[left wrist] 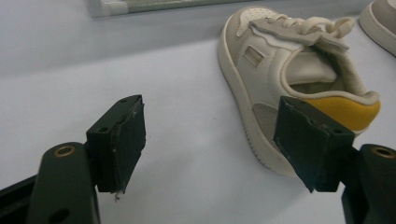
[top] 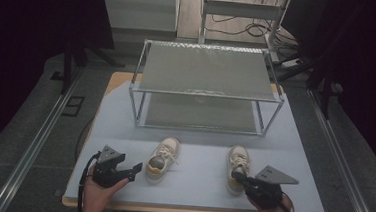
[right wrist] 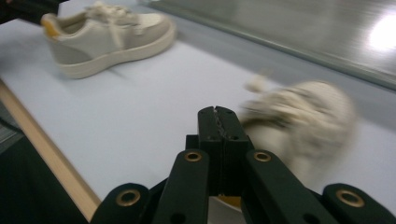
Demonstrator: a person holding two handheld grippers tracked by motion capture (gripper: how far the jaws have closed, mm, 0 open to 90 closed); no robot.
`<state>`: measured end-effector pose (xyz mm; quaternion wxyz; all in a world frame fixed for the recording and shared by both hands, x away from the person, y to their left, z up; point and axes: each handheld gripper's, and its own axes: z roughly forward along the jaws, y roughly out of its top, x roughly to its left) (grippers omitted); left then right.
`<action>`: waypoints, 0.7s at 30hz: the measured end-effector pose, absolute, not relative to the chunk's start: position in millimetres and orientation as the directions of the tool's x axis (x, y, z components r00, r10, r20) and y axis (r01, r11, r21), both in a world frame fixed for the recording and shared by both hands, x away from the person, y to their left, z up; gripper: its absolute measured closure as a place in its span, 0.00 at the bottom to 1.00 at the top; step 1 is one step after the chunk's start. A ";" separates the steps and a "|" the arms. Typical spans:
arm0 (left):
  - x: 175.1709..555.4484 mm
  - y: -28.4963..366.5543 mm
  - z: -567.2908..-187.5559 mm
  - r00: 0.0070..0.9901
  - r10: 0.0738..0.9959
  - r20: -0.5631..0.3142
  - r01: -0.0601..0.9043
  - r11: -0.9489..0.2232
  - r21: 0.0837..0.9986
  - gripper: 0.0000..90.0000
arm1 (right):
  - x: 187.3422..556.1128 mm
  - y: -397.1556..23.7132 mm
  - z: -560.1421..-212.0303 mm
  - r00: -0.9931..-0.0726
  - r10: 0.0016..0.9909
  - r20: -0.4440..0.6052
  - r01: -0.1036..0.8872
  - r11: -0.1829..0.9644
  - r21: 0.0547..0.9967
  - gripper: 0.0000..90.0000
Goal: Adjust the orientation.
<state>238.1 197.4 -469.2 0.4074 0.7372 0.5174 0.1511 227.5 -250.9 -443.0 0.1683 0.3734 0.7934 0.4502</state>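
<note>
With the left tongs (top: 132, 171) gaping just beside the cream leather sneaker with the yellow heel (top: 162, 160) near the bench's (top: 115, 116) front edge, and the right tongs (top: 235, 175) pressed together empty against its twin sneaker (top: 237, 162), that twin could get shoved askew.

A two-tier metal-framed rack with grey mesh shelves (top: 206, 72) stands at the far half of the pale blue-grey tabletop (top: 124, 126), its legs resting on the surface. A light wooden edge strip (top: 188, 211) borders the near side of the tabletop. Two grey metal floor rails (top: 38, 143) run along either side of the table. Behind the rack, a white metal frame (top: 243, 9) stands on the wooden floor, with black cables (top: 254, 28) lying beside it.
</note>
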 end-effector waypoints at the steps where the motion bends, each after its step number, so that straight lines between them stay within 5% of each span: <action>1: 237.9 197.4 -468.9 0.421 0.885 -0.200 0.638 -0.132 0.759 0.28 | 226.4 -241.0 -445.8 -0.679 0.731 0.069 0.436 0.327 0.838 1.00; 7: 239.2 200.9 -470.9 0.410 0.889 -0.205 0.645 -0.123 0.754 0.28 | 224.7 -212.5 -466.1 -0.710 0.704 0.016 0.442 0.427 0.789 0.99; 21: 237.8 201.3 -468.5 0.411 0.889 -0.203 0.639 -0.122 0.759 0.28 | 231.8 -262.1 -482.3 -0.614 0.785 0.078 0.537 0.344 0.770 1.00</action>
